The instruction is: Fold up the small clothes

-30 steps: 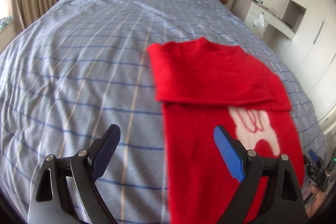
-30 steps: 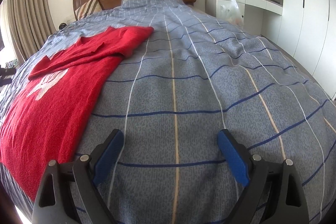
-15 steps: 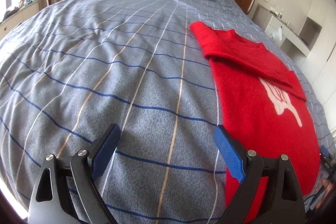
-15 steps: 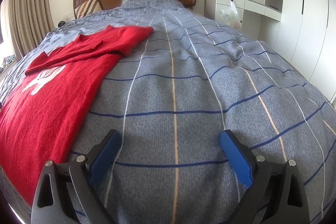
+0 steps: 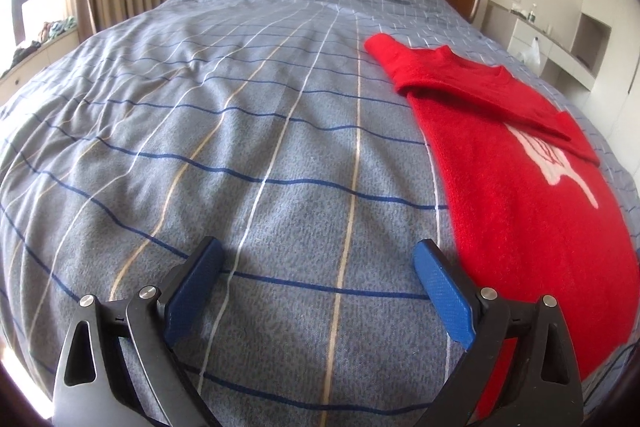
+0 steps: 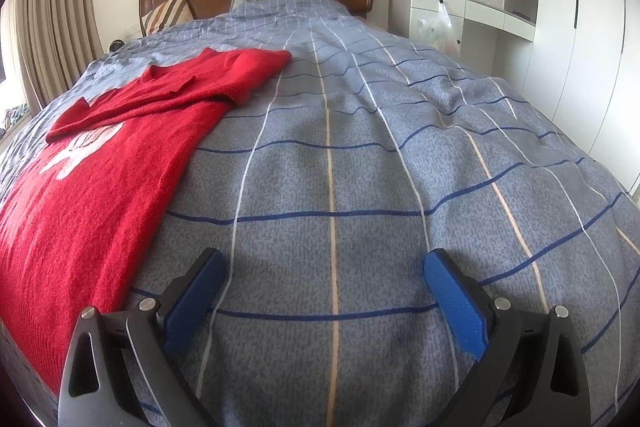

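Currently, a red sweater (image 5: 520, 163) lies flat on the checked bed cover (image 5: 240, 147), sleeves folded across its chest, between the two grippers. Left gripper (image 5: 320, 279) and right gripper (image 6: 326, 287) have just been opening (nothing between either's jaws). Advisable next: pinch both hem corners evenly, then fold toward the collar.

A red sweater (image 5: 516, 163) with a white chest motif lies flat on the bed (image 5: 240, 147), both sleeves folded across its top.
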`<state>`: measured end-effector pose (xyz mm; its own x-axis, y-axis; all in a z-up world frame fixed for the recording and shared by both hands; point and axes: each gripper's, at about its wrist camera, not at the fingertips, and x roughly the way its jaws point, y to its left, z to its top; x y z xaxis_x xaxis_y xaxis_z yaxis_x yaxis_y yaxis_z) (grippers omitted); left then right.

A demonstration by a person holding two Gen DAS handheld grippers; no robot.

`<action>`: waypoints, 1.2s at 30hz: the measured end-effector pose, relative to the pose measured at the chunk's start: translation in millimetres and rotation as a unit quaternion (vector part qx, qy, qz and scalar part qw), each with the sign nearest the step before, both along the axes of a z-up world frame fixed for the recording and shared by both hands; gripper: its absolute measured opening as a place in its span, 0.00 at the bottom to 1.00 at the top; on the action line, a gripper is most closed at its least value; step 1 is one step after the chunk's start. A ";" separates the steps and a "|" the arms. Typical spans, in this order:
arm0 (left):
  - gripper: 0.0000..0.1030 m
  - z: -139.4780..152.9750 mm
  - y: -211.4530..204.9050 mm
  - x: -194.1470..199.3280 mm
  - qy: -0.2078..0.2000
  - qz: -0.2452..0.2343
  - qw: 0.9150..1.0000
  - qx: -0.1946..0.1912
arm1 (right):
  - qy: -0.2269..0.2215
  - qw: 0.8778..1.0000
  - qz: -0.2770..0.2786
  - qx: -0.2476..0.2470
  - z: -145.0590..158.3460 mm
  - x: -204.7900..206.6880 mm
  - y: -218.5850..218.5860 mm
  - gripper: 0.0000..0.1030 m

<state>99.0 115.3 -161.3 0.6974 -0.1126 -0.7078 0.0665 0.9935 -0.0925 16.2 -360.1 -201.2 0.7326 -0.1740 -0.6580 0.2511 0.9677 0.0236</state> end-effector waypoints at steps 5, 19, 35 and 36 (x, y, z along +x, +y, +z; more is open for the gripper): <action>0.96 -2.5 -1.4 -1.6 -0.007 -0.002 1.000 0.005 | 0.000 1.000 0.000 -0.001 -0.2 0.3 -0.1 0.97; 0.97 -2.6 -1.1 -3.1 -0.009 0.000 1.000 0.005 | 0.000 1.000 -0.001 -0.002 -0.4 0.1 -0.7 0.98; 0.98 -2.6 -0.7 -3.4 -0.009 -0.001 1.000 0.005 | 0.000 1.000 -0.001 -0.002 -0.4 0.1 -0.2 0.98; 0.98 -2.6 -0.8 -3.4 -0.009 -0.001 1.000 0.005 | 0.000 1.000 -0.001 -0.002 -0.3 0.1 0.2 0.98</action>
<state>95.6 114.6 -164.0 0.7102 -0.1072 -0.6958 0.0700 0.9942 -0.0817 16.3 -359.9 -201.5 0.7325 -0.1778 -0.6572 0.2526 0.9674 0.0198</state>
